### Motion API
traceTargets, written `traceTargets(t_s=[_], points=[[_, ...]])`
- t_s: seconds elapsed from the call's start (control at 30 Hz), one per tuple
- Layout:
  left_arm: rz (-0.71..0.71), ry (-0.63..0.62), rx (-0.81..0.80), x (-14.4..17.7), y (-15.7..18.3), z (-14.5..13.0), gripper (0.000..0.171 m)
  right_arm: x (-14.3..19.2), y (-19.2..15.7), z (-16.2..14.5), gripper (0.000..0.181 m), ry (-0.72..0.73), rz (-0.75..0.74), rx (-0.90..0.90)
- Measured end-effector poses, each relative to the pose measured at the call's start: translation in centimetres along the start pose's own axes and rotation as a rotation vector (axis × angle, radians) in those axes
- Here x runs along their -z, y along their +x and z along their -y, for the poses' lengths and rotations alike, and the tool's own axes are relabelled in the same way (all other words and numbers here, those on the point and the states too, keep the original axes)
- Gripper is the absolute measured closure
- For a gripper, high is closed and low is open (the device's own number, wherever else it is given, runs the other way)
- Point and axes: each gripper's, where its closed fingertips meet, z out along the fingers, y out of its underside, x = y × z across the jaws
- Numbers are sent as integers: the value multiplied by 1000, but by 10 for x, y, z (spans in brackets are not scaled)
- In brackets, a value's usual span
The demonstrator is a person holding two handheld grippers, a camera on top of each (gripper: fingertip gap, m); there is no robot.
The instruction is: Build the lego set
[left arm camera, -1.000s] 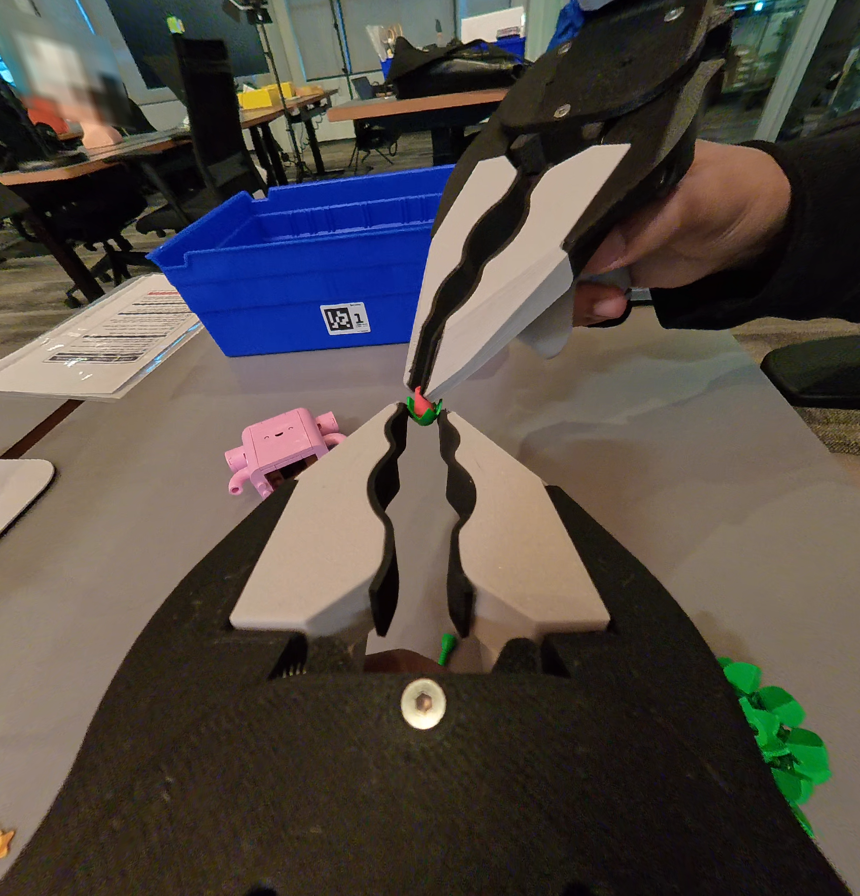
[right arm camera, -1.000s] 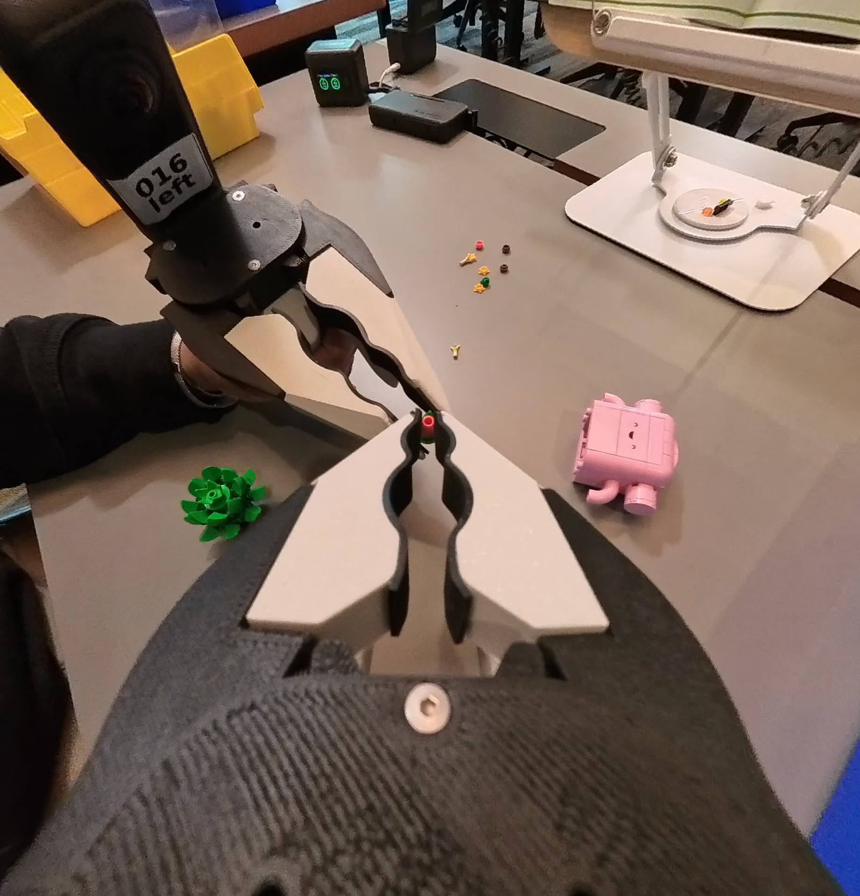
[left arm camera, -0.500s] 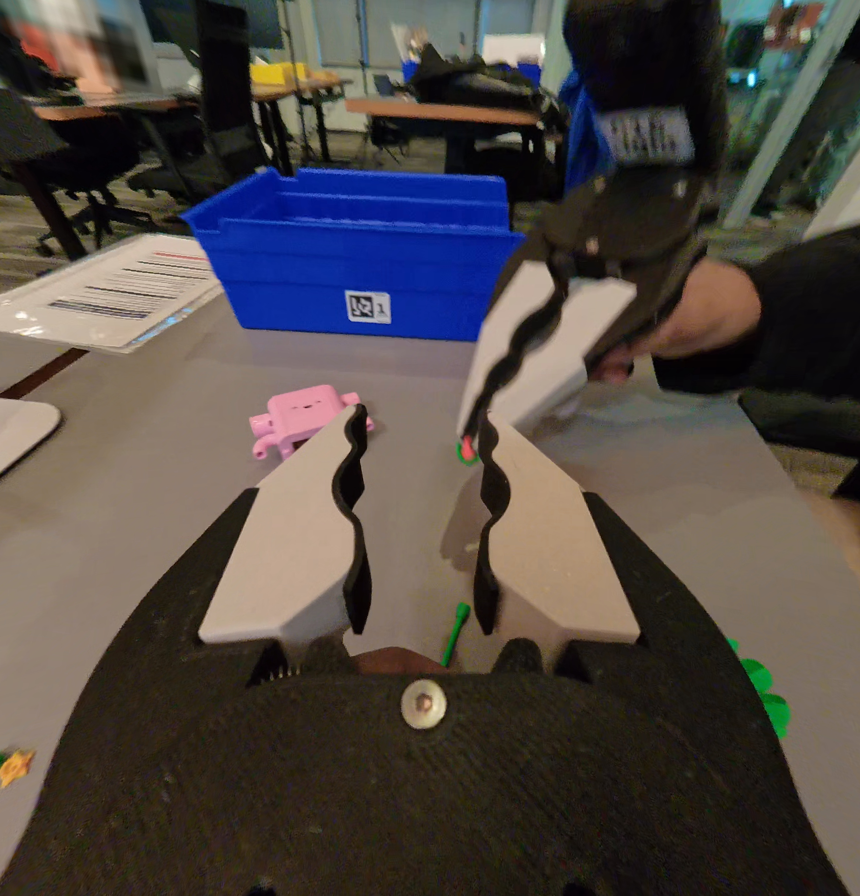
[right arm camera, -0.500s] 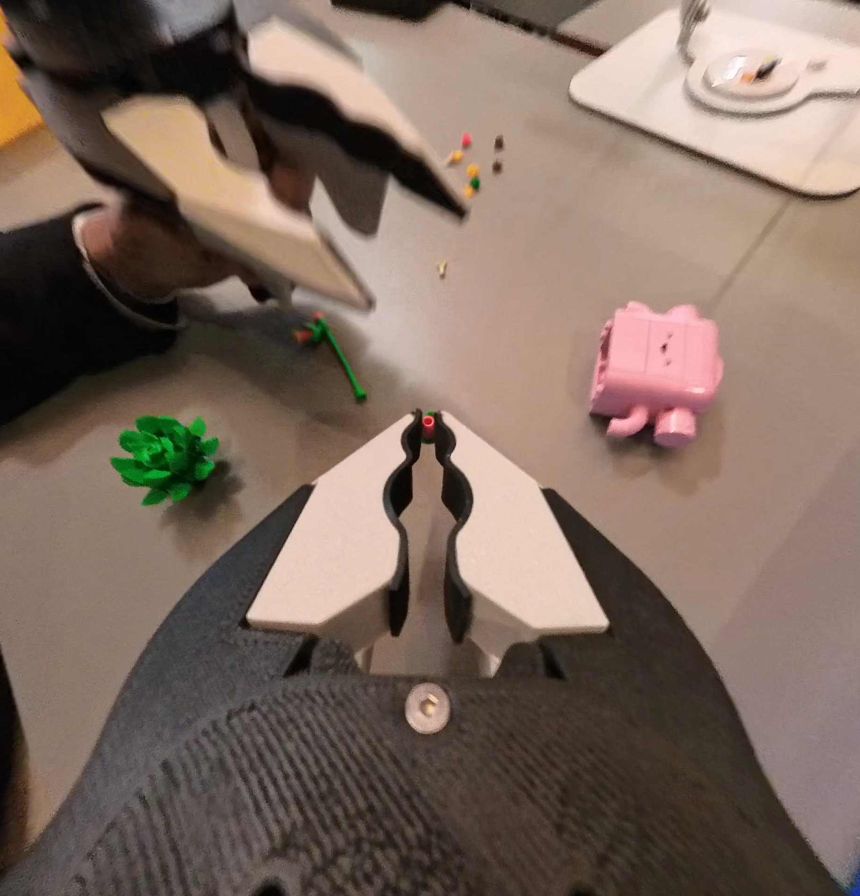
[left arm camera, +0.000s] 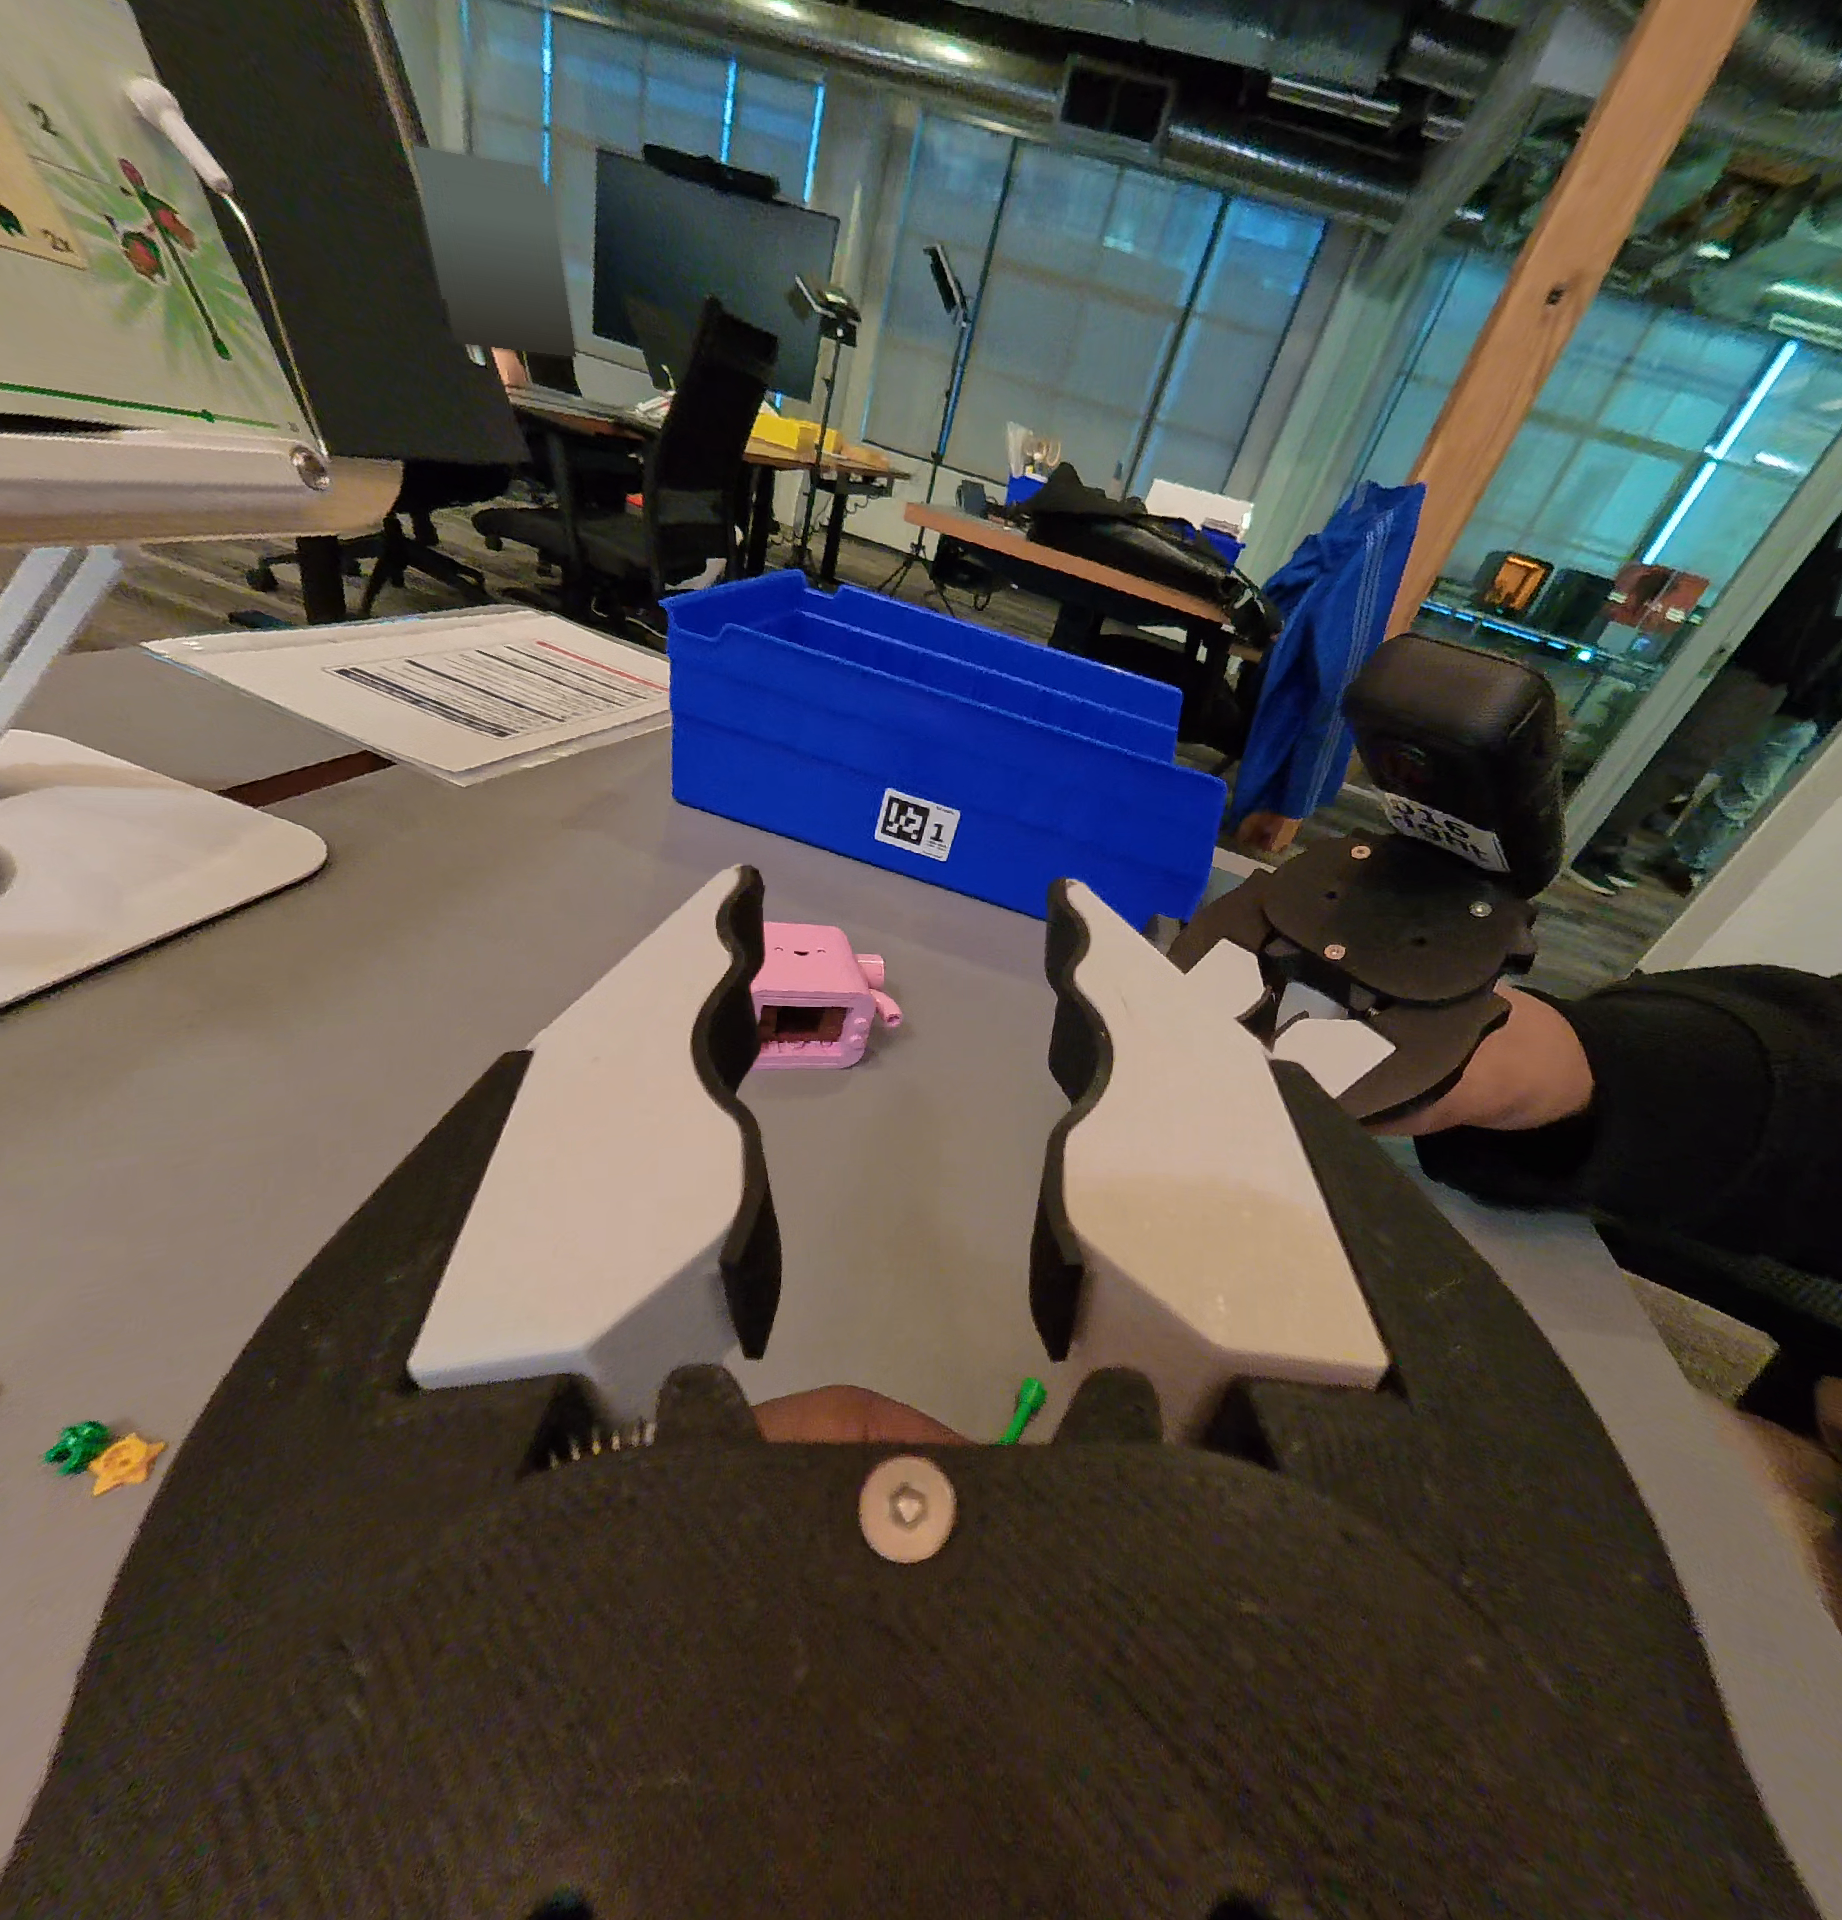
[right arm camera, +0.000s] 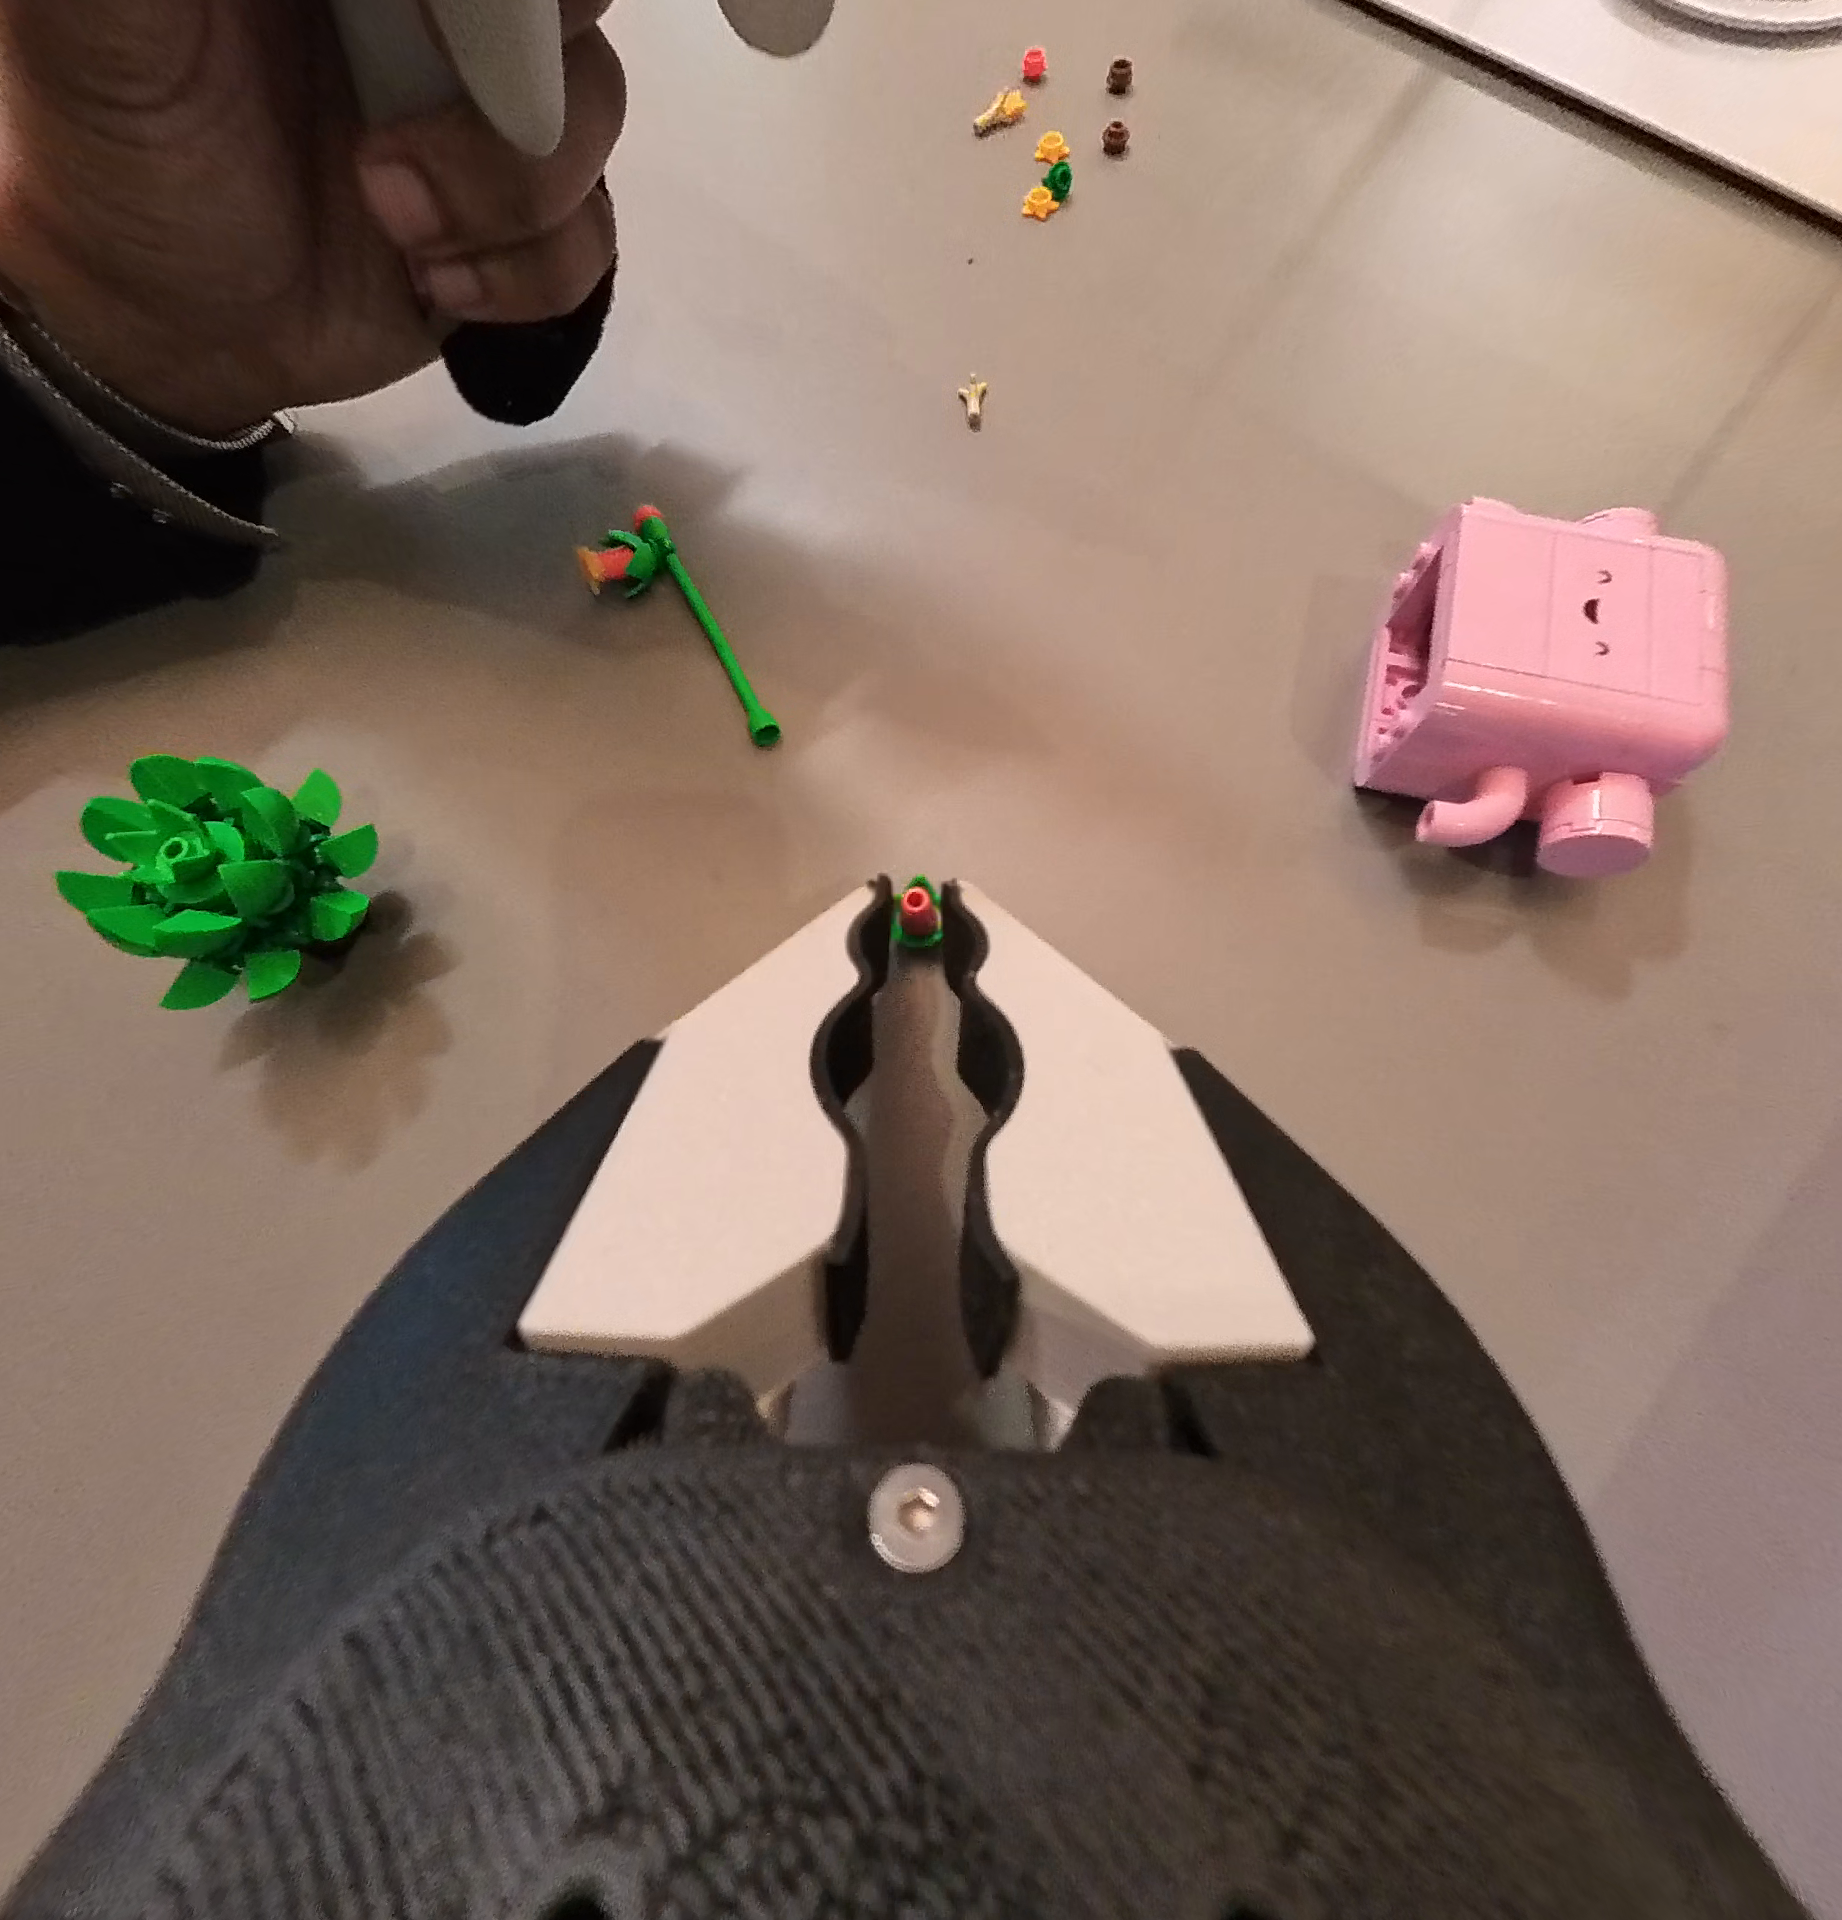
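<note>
My right gripper [right arm camera: 915, 891] is shut on a small red-and-green bud piece [right arm camera: 917, 914] at its fingertips, a little above the grey table [right arm camera: 1156, 935]. My left gripper [left arm camera: 901, 904] is open and empty, with the pink block figure [left arm camera: 813, 997] lying on the table beyond its jaws. The right gripper also shows at the right of the left wrist view [left arm camera: 1301, 1013]. A green stem with a red flower on it [right arm camera: 688, 613] lies on the table ahead of the right gripper. A green leafy plant piece [right arm camera: 221, 873] lies to its left, and the pink figure [right arm camera: 1540, 665] to its right.
A blue bin [left arm camera: 938, 727] stands behind the pink figure. A white stand base [left arm camera: 117, 862] and a printed sheet [left arm camera: 460, 686] are at the left. Several small loose pieces [right arm camera: 1052, 135] lie farther off. The hand holding the left gripper [right arm camera: 273, 187] is at the upper left. The tips of one gripper are about 15 cm away from the tips of the other.
My left gripper has opened wide and drawn back from the right gripper's tips. My right gripper has kept the bud piece and moved apart from the left.
</note>
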Motion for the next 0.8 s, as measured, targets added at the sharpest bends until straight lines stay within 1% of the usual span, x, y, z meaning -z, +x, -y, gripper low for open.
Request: traceTargets(t_s=[0.1, 0.17, 0.3, 0.37, 0.47, 0.53, 0.63, 0.8], points=[[13, 3, -15, 1, -1, 1, 119, 4, 2, 4, 168, 19, -7, 3], [22, 7, -23, 2, -2, 2, 119, 12, 6, 13, 168, 59, -23, 4], [50, 28, -23, 7, -8, 7, 120, 30, 21, 41, 165, 189, -56, -4], [67, 33, -25, 9, -12, 9, 120, 36, 32, 57, 161, 264, -91, -6], [87, 18, -30, 10, -16, 6, 120, 36, 49, 74, 150, 363, -136, -40], [92, -1, -34, 9, -17, 2, 121, 31, 53, 82, 143, 431, -122, -67], [95, -31, -48, 6, -16, -4, 122, 28, 53, 82, 142, 498, -78, -81], [63, -29, 3, 2, -14, -10, 131, 37, 48, 74, 154, 534, -41, -84]])
